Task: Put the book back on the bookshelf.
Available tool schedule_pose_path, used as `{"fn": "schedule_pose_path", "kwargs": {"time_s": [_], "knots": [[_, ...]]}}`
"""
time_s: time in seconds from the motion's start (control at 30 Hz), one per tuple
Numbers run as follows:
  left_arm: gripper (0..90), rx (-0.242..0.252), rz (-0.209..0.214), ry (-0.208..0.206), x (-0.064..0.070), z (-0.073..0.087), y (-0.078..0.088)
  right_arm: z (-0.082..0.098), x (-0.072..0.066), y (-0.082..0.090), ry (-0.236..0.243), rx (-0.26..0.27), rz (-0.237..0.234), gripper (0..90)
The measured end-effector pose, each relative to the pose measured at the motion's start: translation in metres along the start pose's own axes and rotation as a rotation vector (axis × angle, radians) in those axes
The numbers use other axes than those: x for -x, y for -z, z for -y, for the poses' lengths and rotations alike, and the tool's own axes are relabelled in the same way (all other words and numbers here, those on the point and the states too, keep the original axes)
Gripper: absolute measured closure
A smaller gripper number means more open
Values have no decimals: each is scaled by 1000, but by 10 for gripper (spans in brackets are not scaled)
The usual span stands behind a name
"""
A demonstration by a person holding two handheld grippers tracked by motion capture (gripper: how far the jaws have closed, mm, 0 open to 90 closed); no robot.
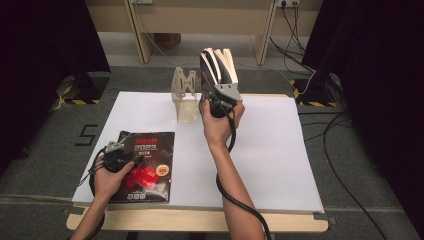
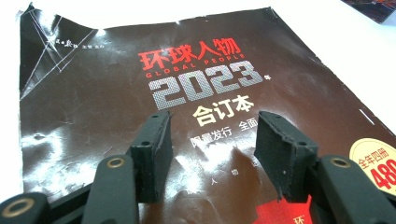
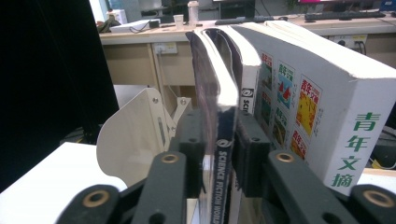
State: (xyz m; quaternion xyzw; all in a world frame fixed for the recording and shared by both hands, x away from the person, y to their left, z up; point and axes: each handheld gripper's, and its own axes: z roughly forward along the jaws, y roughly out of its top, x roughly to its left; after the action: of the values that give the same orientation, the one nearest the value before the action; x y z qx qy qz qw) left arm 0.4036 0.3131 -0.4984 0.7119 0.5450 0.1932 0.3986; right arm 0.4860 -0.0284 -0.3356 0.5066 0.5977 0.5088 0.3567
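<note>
Right gripper view is showing my right gripper (image 3: 218,154) pinching the spine of a thin, dark, glossy-covered magazine (image 3: 219,140), one black jaw on each side of it. I am holding it upright, spine toward me, at the left end of a row of standing volumes, so I judge that I am shelving it against them. Just to its right another thin magazine with a white spine (image 3: 247,88) is standing, and beyond that a thick white paperback digest with small coloured cover pictures and green characters on its spine (image 3: 327,112). To the left, close beside the magazine, a cream-coloured metal bookend with a rounded upright plate (image 3: 133,140) is waiting to brace the row. In the high view my right hand (image 1: 220,122) is reaching to the far edge of the white sheet covering the table (image 1: 280,165), where the books are standing.

My left gripper (image 2: 212,149) is hovering with its jaws spread and nothing between them, just above a flat dark brown glossy magazine with red and silver lettering (image 2: 140,116). That one is lying face up near the front left corner of the sheet, well apart from the row, probably next in line. My left hand (image 1: 112,175) is resting over its left edge.
</note>
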Motion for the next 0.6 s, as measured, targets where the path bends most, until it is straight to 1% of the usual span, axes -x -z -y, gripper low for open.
{"fn": "schedule_pose_path", "kwargs": {"time_s": [0.07,0.1,0.17,0.43,0.53,0.6], "knots": [[454,-1,1,0,0,0,0,-2,0,0,2,-10,3,800],[453,0,0,0,0,0,0,-3,0,0,-6,-22,3,810],[453,0,0,0,0,0,0,-4,0,-1,3,-32,7,824],[453,0,1,0,0,0,0,-10,-1,-2,-6,-71,14,843],[453,0,1,1,0,0,0,-10,-1,-2,-6,-66,8,846],[453,0,2,1,0,0,0,-10,-2,-3,-20,-54,-1,847]]}}
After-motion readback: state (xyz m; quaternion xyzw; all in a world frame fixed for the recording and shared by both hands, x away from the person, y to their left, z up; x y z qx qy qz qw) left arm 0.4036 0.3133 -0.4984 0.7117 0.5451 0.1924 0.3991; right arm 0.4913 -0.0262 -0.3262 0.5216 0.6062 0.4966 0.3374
